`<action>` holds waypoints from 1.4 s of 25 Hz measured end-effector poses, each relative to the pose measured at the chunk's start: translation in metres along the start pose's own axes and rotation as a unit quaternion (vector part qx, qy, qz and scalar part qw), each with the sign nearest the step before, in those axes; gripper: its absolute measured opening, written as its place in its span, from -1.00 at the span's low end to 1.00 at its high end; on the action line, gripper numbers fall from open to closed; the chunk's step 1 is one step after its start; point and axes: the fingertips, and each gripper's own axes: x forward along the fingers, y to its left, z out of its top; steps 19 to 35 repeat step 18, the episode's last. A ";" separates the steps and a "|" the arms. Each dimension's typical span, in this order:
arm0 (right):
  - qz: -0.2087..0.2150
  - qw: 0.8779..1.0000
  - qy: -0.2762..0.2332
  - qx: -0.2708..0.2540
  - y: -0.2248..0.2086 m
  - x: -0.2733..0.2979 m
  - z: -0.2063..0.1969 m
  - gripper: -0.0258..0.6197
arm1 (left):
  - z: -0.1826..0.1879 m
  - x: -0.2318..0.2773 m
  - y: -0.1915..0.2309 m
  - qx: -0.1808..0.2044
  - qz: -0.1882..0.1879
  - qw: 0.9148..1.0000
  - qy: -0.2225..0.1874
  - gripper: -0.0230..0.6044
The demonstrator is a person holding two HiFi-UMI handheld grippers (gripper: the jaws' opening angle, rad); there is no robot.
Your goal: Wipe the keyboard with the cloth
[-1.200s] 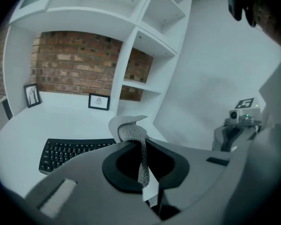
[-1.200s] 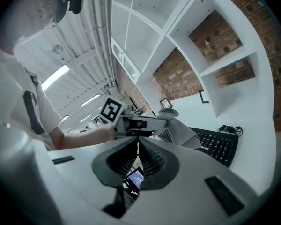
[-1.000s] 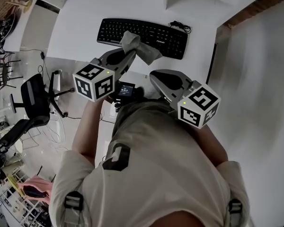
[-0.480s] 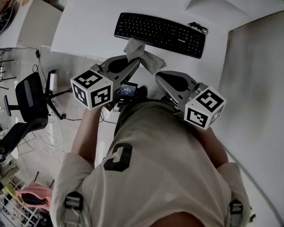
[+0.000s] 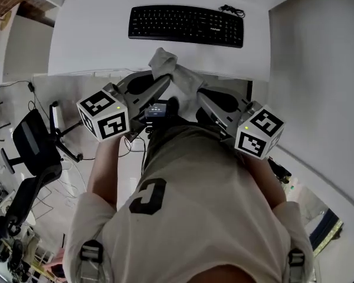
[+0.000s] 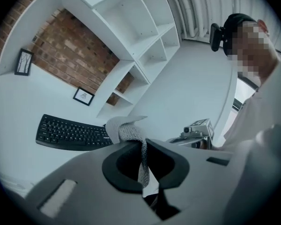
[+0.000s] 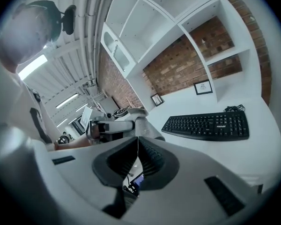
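Observation:
A black keyboard point(image 5: 186, 25) lies on the white desk point(image 5: 88, 40), also seen in the left gripper view point(image 6: 70, 132) and the right gripper view point(image 7: 208, 124). My left gripper point(image 5: 163, 82) is shut on a grey knitted cloth point(image 5: 170, 68), which hangs in the air near the desk's front edge, short of the keyboard. In the left gripper view the cloth point(image 6: 126, 129) stands pinched between the jaws point(image 6: 143, 146). My right gripper point(image 5: 200, 93) is close beside it, shut point(image 7: 137, 142), with nothing showing between its pads. The cloth point(image 7: 141, 118) is just beyond its tips.
A cable point(image 5: 231, 9) trails from the keyboard's far right corner. An office chair point(image 5: 35, 140) stands on the floor at the left, below the desk edge. White shelves point(image 6: 145, 36) and a brick wall point(image 7: 187, 64) rise behind the desk.
Both grippers and the cloth have drawn back from the keyboard toward the person. The cloth lay over the keyboard's front a second ago and now hangs clear of it.

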 end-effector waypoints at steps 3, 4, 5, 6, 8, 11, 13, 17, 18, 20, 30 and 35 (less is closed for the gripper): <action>-0.022 1.000 -0.008 0.003 0.002 -0.011 -0.004 -0.90 | -0.005 0.004 -0.016 0.008 -0.033 0.999 0.011 -0.89; -0.026 1.000 -0.012 0.003 0.003 -0.015 -0.006 -0.90 | -0.006 0.004 -0.021 0.012 -0.042 0.999 0.015 -0.90; -0.028 0.999 -0.015 0.003 0.004 -0.018 -0.007 -0.90 | -0.006 0.004 -0.027 0.018 -0.049 0.998 0.017 -0.90; -0.030 0.999 -0.017 0.003 0.006 -0.020 -0.007 -0.90 | -0.006 0.004 -0.031 0.024 -0.054 0.998 0.017 -0.90; -0.027 0.999 -0.017 0.000 0.010 -0.022 -0.009 -0.90 | -0.006 0.001 -0.039 0.030 -0.056 0.998 0.017 -0.90; -0.016 1.000 -0.019 -0.013 0.014 -0.026 -0.010 -0.90 | -0.009 -0.001 -0.049 0.028 -0.053 0.998 0.011 -0.90; -0.011 0.999 -0.024 -0.020 0.016 -0.032 -0.014 -0.90 | -0.016 -0.001 -0.057 0.029 -0.046 0.998 0.012 -0.90; -0.005 0.999 -0.034 -0.023 0.029 -0.055 -0.029 -0.90 | -0.044 0.002 -0.086 0.024 -0.037 0.999 0.023 -0.90; -0.005 0.999 -0.037 -0.022 0.032 -0.063 -0.033 -0.90 | -0.052 0.003 -0.095 0.021 -0.035 0.999 0.026 -0.90; -0.005 0.999 -0.037 -0.022 0.032 -0.063 -0.033 -0.90 | -0.052 0.003 -0.095 0.021 -0.035 0.999 0.026 -0.90; -0.005 0.999 -0.037 -0.022 0.032 -0.063 -0.033 -0.90 | -0.052 0.003 -0.095 0.021 -0.035 0.999 0.026 -0.90; -0.005 0.999 -0.037 -0.022 0.032 -0.063 -0.033 -0.90 | -0.052 0.003 -0.095 0.021 -0.035 0.999 0.026 -0.90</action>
